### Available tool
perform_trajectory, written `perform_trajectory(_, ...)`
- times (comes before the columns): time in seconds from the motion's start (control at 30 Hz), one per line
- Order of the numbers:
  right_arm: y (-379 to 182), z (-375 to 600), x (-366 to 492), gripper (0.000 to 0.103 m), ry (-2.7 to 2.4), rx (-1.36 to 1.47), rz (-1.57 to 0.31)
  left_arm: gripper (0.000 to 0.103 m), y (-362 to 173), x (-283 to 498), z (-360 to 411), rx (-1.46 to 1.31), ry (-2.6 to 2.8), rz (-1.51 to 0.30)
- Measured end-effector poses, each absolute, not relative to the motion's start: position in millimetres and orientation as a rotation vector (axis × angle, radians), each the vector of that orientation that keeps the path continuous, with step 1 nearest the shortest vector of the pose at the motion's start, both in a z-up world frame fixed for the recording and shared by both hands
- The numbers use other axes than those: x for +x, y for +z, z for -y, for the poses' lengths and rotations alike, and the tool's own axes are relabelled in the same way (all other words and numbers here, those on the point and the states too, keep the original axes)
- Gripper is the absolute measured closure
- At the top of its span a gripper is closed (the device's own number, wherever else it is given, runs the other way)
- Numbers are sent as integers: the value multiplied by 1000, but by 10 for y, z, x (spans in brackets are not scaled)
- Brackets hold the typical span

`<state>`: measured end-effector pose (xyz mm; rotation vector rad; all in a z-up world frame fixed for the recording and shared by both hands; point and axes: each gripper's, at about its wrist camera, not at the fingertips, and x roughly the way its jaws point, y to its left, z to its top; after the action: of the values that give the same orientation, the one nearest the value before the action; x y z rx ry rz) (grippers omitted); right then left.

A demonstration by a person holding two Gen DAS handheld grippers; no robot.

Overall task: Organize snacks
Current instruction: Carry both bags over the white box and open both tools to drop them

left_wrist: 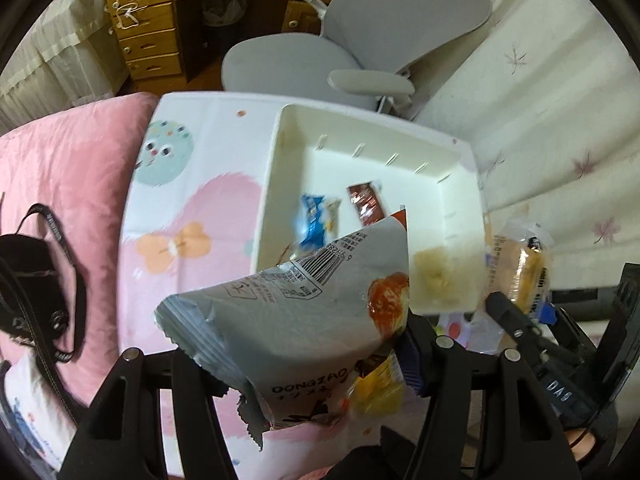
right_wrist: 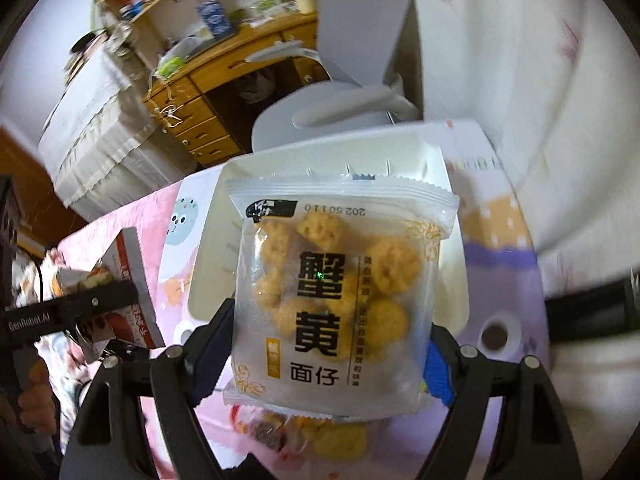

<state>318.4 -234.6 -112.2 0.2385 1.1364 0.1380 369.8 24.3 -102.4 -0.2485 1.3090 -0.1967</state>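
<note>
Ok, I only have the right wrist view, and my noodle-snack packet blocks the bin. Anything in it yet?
Observer: Yes. The white bin holds a blue-wrapped snack and a brown-wrapped snack.
Operator: What does the left claw have?
Observer: The left claw is shut on a grey packet printed DONGZAO, with its barcode facing the camera.
Operator: Where is my packet relative to the bin?
Observer: Your noodle-snack packet shows just past the bin's right wall, not over the inside.
</note>
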Motion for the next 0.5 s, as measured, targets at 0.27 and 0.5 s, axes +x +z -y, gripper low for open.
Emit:
perform_trajectory(0.27, -1230, 2460, 3450, 20, 204, 162, -1066, 32, -1096, 3892, -20, -315, -225, -1202)
perform_trajectory(0.5, -1257, 2585, 3505, 16, 228, 191, -1053, 24, -1047, 3870, 61, -335, -235, -1167)
